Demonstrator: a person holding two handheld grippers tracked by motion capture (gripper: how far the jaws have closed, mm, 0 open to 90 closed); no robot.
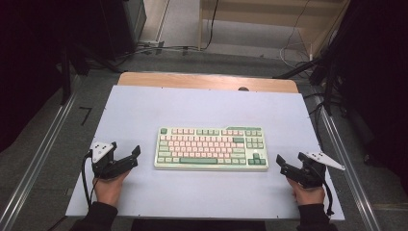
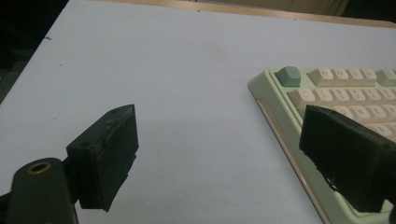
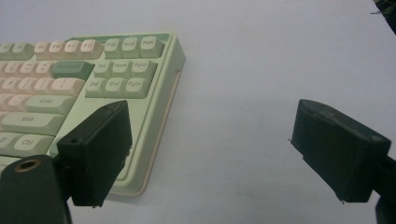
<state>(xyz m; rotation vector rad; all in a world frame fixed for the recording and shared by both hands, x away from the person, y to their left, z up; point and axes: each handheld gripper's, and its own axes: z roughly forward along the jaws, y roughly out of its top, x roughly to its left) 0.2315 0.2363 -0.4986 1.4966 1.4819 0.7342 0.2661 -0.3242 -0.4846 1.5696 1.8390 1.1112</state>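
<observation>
We flank the keyboard (image 1: 211,148), 2 claws spread.
It lies flat mid-mat (image 1: 202,192); our left gripper (image 1: 126,159) and right gripper (image 1: 287,166) gape wide just beside its ends, holding nothing.

Pale green keyboard (image 1: 211,148) with pink keys lies flat mid-table.

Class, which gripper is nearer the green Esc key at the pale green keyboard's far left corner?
Left. The left gripper sits beside the keyboard's left end, where the Esc key is; the right gripper sits off its right end.
</observation>
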